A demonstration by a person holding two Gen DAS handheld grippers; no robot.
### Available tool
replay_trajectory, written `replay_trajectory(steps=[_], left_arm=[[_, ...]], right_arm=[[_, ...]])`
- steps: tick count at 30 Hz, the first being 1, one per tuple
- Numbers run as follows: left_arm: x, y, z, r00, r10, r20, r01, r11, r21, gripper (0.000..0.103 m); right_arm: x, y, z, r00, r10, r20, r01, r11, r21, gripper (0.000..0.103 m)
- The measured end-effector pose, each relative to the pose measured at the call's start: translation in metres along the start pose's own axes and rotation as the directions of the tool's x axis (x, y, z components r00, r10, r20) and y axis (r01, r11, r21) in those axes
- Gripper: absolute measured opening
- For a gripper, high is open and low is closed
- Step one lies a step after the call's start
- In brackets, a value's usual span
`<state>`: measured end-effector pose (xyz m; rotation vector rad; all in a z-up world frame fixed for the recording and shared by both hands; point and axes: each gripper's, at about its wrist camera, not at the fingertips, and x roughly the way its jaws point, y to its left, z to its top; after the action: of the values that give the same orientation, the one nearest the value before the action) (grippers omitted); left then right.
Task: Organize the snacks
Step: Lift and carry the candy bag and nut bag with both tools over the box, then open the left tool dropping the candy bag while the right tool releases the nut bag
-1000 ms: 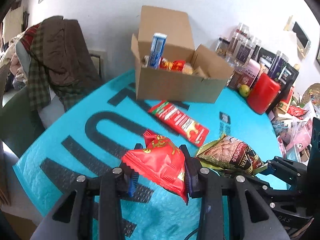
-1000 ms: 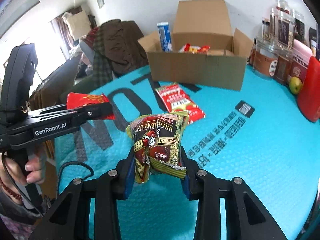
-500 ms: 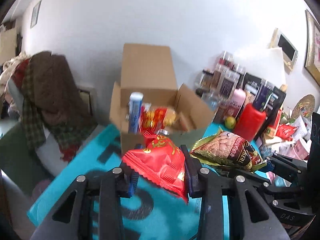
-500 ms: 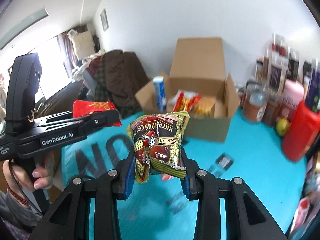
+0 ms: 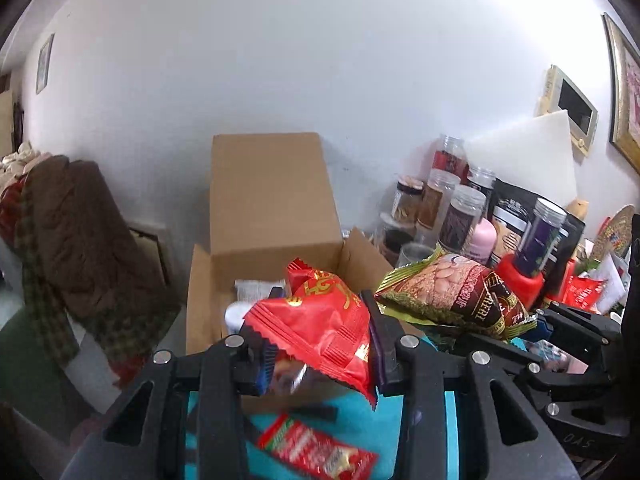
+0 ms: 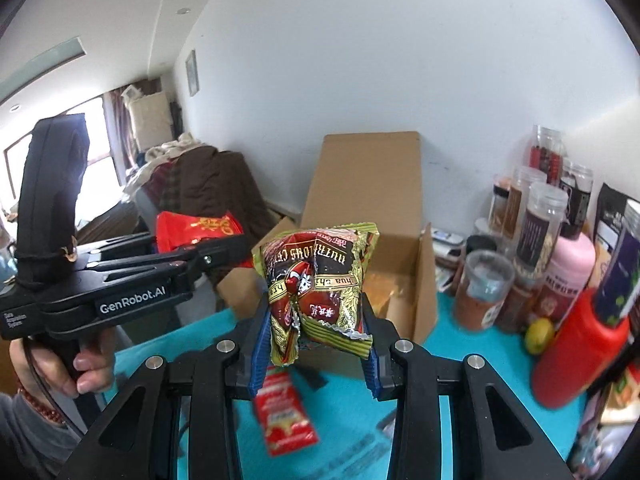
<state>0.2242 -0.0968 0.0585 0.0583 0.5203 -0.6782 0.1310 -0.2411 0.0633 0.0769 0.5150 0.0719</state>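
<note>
My left gripper is shut on a red snack bag and holds it in the air just in front of the open cardboard box. My right gripper is shut on a green and brown nut bag, also raised in front of the box. The nut bag shows at the right of the left wrist view, the red bag at the left of the right wrist view. A red flat snack packet lies on the teal table below; it also shows in the right wrist view.
Several jars and bottles crowd the right side, with a red bottle and a small yellow-green fruit. A chair draped with brown clothes stands left of the table. The box holds other snacks.
Both grippers have risen and moved forward with their bags, from low over the table to right in front of the box. The box now looms much larger.
</note>
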Motion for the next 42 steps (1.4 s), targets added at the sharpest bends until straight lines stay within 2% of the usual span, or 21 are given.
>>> replay_trajectory(steps=[13, 22, 35, 42], left_arm=[[0.083, 0.008, 0.037, 0.997, 0.075, -0.036, -0.073, 0.996, 0.055, 0.037], [0.119, 0.008, 0.033, 0.984, 0.128, -0.125, -0.117, 0.989, 0.091, 0.037], [0.158, 0.007, 0.017, 0.952, 0.178, -0.248, -0.156, 0.982, 0.106, 0.037], [0.177, 0.007, 0.009, 0.923, 0.202, -0.327, -0.177, 0.979, 0.106, 0.037]], right_arm=[[0.068, -0.047, 0.038, 0.998, -0.056, 0.028, 0.055, 0.998, 0.028, 0.038], [0.102, -0.061, 0.029, 0.999, -0.037, -0.025, 0.038, 0.998, 0.053, 0.038], [0.131, -0.07, 0.012, 0.991, -0.017, -0.13, 0.025, 0.998, 0.064, 0.038], [0.145, -0.077, 0.006, 0.984, -0.026, -0.179, 0.039, 0.997, 0.07, 0.039]])
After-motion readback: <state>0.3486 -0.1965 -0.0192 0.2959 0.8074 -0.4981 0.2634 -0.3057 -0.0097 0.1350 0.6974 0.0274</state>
